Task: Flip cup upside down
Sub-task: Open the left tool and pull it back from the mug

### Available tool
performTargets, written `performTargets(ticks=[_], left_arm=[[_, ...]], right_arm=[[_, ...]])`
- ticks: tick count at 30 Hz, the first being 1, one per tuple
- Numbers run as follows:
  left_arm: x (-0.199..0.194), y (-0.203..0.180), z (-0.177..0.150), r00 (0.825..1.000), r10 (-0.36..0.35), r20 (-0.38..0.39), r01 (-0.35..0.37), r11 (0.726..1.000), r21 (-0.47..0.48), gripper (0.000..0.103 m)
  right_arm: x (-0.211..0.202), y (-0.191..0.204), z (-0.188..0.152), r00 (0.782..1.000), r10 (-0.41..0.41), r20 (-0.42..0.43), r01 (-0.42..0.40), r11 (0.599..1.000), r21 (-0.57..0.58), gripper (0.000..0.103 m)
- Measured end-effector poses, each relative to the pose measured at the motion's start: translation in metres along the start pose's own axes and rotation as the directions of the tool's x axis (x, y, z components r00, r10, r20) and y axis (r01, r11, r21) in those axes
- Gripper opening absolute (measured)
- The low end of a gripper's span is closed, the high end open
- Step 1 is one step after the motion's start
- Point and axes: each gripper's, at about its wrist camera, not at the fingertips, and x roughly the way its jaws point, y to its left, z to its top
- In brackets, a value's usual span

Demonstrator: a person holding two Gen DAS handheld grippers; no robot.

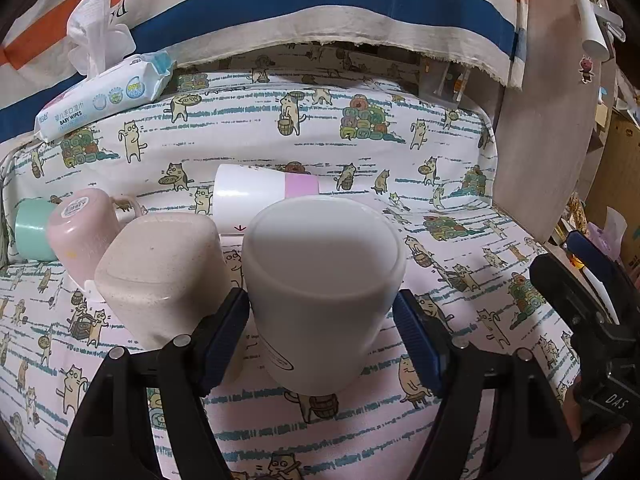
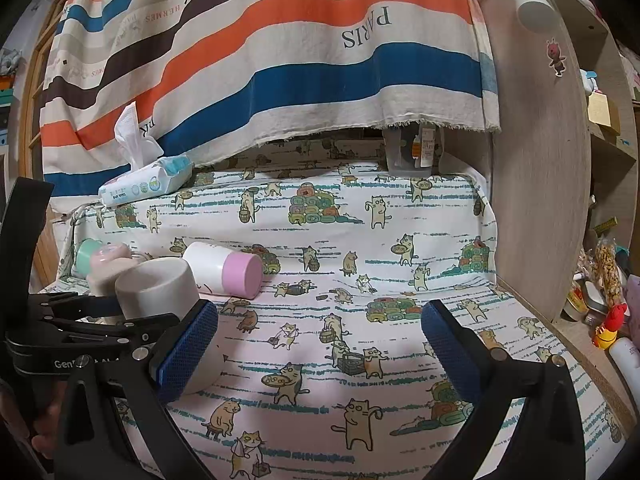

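Observation:
A white cup (image 1: 320, 280) stands upside down on the cat-print cloth, its flat bottom facing up. My left gripper (image 1: 322, 314) is around it with its blue pads (image 1: 228, 332) close to both sides; the right pad shows a small gap, so the jaws look open. The same cup shows in the right wrist view (image 2: 160, 288), between the left gripper's fingers. My right gripper (image 2: 320, 344) is open and empty over the cloth, to the right of the cup.
A beige square cup (image 1: 160, 272), a pink cup (image 1: 84, 232) and a mint cup (image 1: 30, 232) stand upside down in a row to the left. A white and pink cup (image 1: 260, 196) lies on its side behind. Baby wipes (image 1: 104, 100) lie at the back left. A wooden panel (image 1: 548, 120) is on the right.

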Motion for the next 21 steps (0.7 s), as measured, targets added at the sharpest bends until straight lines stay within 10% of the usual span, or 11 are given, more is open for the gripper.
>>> performTargets(ticks=[21], left_arm=[[-0.051,-0.002,0.005,0.967,0.014,0.253,-0.027,0.999,0.045,0.103]], right_arm=[[0.001,0.0,0.0,1.0,0.001,-0.001,-0.001,1.0,0.0,0.103]])
